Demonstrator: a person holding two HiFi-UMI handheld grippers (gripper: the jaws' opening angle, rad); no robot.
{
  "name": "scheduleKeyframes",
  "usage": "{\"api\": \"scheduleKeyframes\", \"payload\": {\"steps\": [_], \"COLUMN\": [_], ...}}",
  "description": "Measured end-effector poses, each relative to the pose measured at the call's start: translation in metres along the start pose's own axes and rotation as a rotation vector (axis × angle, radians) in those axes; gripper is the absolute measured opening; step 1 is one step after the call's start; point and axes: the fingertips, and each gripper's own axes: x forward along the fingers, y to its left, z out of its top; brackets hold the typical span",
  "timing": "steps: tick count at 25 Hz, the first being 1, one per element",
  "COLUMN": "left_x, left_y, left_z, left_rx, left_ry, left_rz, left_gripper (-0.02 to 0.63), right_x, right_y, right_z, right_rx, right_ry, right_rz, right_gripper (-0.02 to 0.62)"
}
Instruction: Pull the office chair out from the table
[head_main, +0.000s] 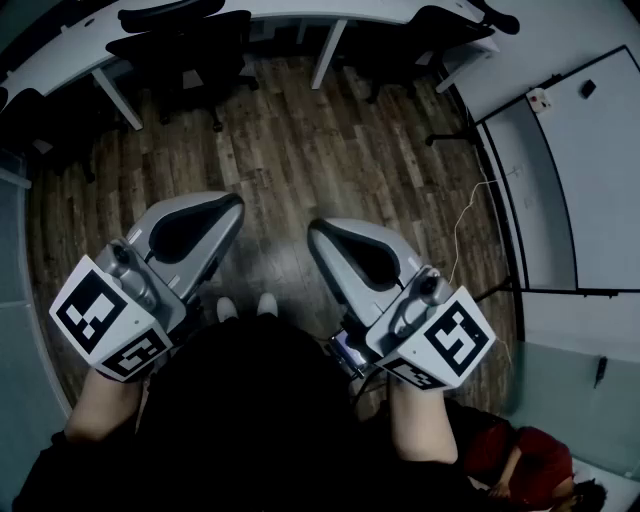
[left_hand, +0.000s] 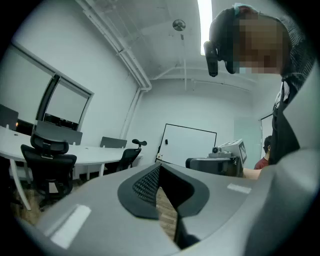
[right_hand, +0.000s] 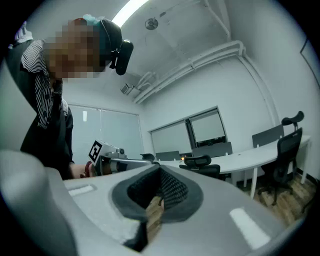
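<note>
Wood floor (head_main: 300, 150) fills most of the head view. Long curved white desk (head_main: 60, 60) runs along the far edge, on white legs. Whiteboard (head_main: 590, 180) stands off to the right.

Black office chairs sit tucked in at the desk: left office chair (head_main: 185, 50) and right office chair (head_main: 420, 40), both pushed up against the desk edge. Can't tell which one is the target. The left gripper view shows one chair (left_hand: 47, 160) at the desk; the right gripper view shows another (right_hand: 200, 165).

Left claw (head_main: 235, 205) and right claw (head_main: 315, 232) are held level, side by side over bare floor, well apart from the desk and every chair. Both are fully closed with nothing between the jaws; only floor shows through the slit in each gripper view.

A second person in red (head_main: 520, 455) sits low at the right. A thin white cable (head_main: 465, 225) trails across the floor near the whiteboard. The operator's white shoe tips (head_main: 240, 305) show between the claws.
</note>
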Motion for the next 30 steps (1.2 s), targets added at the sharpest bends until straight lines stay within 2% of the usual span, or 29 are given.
{"api": "scheduleKeyframes", "payload": {"steps": [16, 20, 30], "left_x": [0.002, -0.003, -0.001], "left_y": [-0.004, -0.001, -0.002], "left_z": [0.002, -0.006, 0.014], "left_rx": [0.051, 0.040, 0.011], "left_ry": [0.021, 0.013, -0.030], "left_rz": [0.016, 0.029, 0.053], "left_gripper": [0.002, 0.003, 0.003], "right_x": [-0.011, -0.009, -0.008], "right_y": [-0.003, -0.002, -0.010], "right_z": [0.004, -0.007, 0.015], "right_rx": [0.008, 0.015, -0.009], "right_ry": [-0.024, -0.009, -0.019], "right_rz": [0.000, 0.002, 0.067], "right_gripper": [0.000, 0.000, 0.000]}}
